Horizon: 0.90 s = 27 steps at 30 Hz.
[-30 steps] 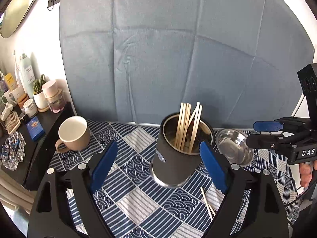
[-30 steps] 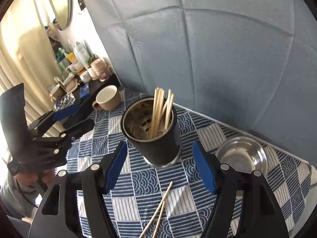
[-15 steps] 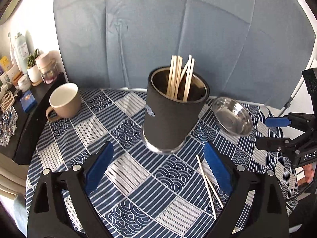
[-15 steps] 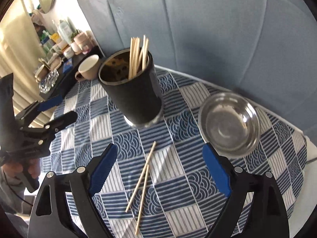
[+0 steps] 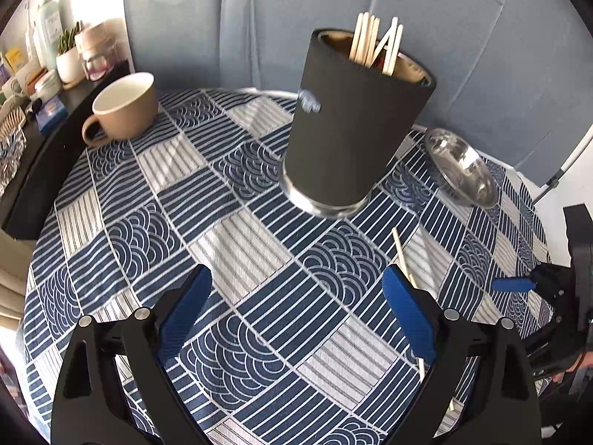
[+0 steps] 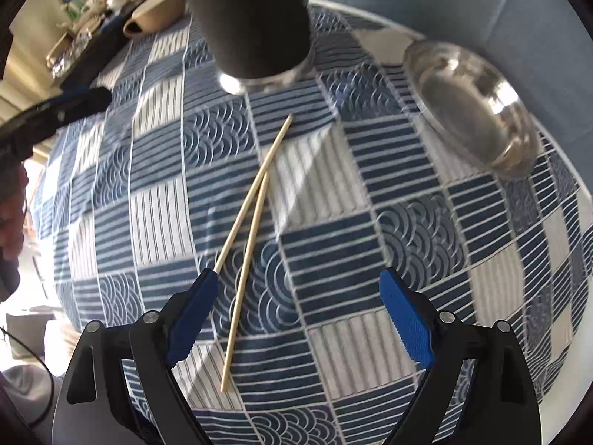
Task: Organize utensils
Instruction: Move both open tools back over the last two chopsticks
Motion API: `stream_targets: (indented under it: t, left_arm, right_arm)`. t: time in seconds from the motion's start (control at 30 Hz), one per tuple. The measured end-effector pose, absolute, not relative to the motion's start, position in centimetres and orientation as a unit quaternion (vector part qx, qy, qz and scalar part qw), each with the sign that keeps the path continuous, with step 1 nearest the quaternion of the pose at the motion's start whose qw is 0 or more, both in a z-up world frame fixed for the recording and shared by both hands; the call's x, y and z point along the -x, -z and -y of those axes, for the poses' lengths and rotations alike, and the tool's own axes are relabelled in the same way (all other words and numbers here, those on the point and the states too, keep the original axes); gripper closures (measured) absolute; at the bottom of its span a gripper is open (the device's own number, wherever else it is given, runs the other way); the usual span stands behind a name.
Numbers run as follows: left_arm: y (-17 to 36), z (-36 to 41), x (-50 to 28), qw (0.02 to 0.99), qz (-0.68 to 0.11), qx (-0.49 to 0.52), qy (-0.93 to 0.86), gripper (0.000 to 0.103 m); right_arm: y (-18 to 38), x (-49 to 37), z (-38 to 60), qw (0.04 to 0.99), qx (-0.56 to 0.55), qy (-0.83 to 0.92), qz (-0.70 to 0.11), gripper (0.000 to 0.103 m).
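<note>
A round table is covered by a blue-and-white patterned tablecloth, with a grey-blue fabric backdrop hung behind it. A black cylindrical holder is seen standing upright ahead of the left gripper, filled with a bunch of wooden chopsticks whose tips rise above its rim. The jaws of the left gripper are spread wide, and nothing is held between them. A beige mug is placed ahead and to its left, and a steel bowl ahead and to its right.

Two loose chopsticks are laid on the cloth directly ahead of the right gripper, crossed near their middle; the near end of one is hidden at the gripper's left fingertip, though contact cannot be judged. The right gripper is likewise held wide open and empty. The holder's base is seen beyond the loose pair, well apart from them, and the steel bowl lies ahead to the right.
</note>
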<state>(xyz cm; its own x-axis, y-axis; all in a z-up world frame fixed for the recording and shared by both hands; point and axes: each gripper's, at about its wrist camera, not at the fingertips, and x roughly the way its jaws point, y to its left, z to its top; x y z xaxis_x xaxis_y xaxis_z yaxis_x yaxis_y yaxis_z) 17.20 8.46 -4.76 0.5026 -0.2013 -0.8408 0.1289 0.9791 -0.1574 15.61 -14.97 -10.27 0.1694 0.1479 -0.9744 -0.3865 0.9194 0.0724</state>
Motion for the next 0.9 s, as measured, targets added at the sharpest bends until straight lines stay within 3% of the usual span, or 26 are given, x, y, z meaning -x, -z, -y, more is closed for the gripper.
stream_targets:
  t: [0.4, 0.63, 0.9]
  left_arm:
    - [7.8, -9.4, -15.7, 0.845, -0.526, 0.042, 0.088, 0.012]
    - [8.6, -9.5, -15.2, 0.84, -0.533, 0.046, 0.088, 0.012]
    - [9.3, -8.0, -15.3, 0.831, -0.547, 0.032, 0.098, 0.012]
  right_arm:
    - [13.2, -15.1, 12.5, 0.725, 0.102, -0.178, -0.657, 0.041]
    - [13.8, -15.0, 10.7, 0.727, 0.109, -0.169, -0.656, 0.045]
    - [13.7, -14.1, 9.8, 0.724, 0.163, -0.182, -0.645, 0.068]
